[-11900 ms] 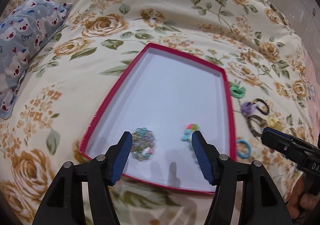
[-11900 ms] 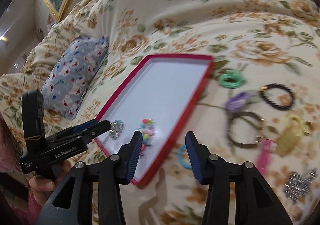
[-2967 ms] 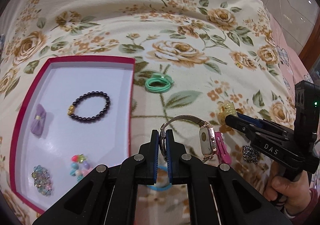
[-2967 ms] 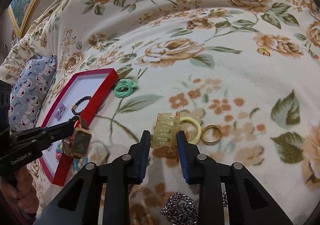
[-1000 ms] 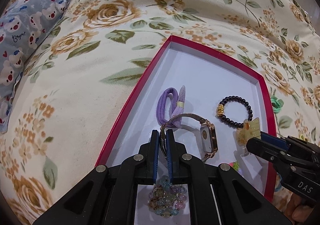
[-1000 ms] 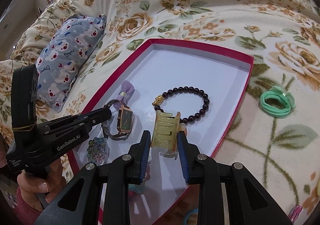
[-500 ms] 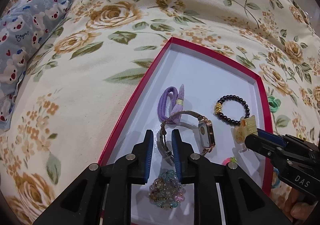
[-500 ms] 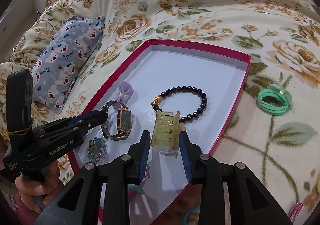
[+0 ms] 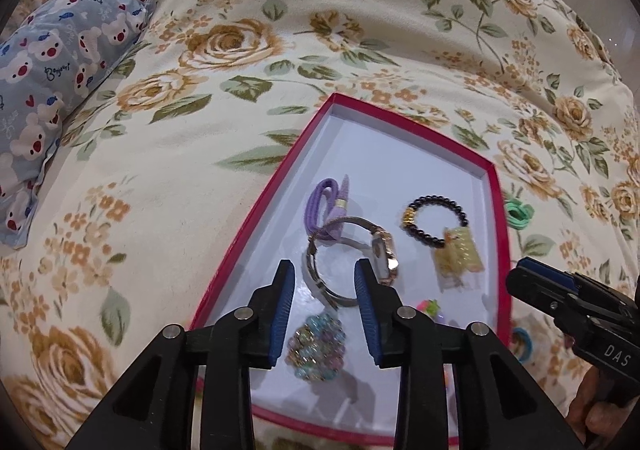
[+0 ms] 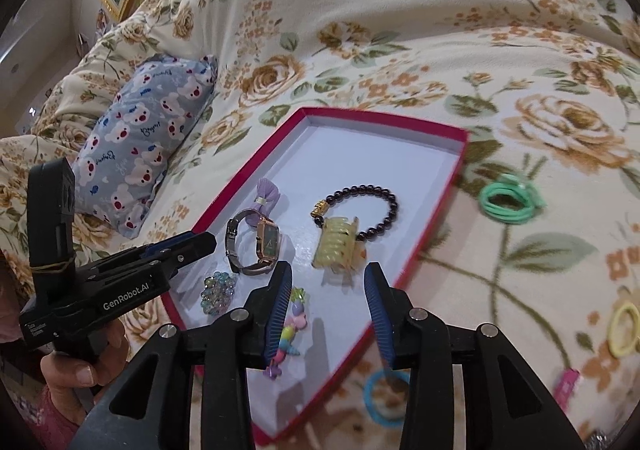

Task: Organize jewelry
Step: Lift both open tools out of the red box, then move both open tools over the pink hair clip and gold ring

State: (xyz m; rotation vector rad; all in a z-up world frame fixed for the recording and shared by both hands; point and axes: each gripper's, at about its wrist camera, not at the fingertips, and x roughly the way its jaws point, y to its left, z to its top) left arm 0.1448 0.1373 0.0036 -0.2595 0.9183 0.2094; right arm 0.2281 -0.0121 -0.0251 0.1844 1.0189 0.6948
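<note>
A red-rimmed white tray (image 9: 498, 218) (image 10: 448, 186) lies on the flowered bedspread. In it rest a rose-gold watch (image 9: 382, 254) (image 10: 268, 242), a yellow claw clip (image 9: 460, 256) (image 10: 338, 246), a black bead bracelet (image 9: 436, 208) (image 10: 376, 194), a purple bow hair tie (image 9: 326, 202) (image 10: 268, 192) and a crystal bead bracelet (image 9: 318, 346) (image 10: 219, 290). My left gripper (image 9: 325, 270) hangs just above the watch band, its jaws opening, pads off the band. My right gripper (image 10: 326, 274) is opening too, drawn back from the clip, nothing between its fingers.
A colourful bead piece (image 10: 290, 326) lies near the tray's front edge. Outside the tray on the right lie a green hair tie (image 10: 510, 200), a blue ring tie (image 10: 384, 394), a yellow ring tie (image 10: 624, 326) and a pink clip (image 10: 566, 386). A blue bear-print pillow (image 10: 148, 138) sits at the left.
Both grippers have let go: the watch and the yellow clip now lie in the tray. Both pairs of jaws have widened and both grippers have pulled back and up.
</note>
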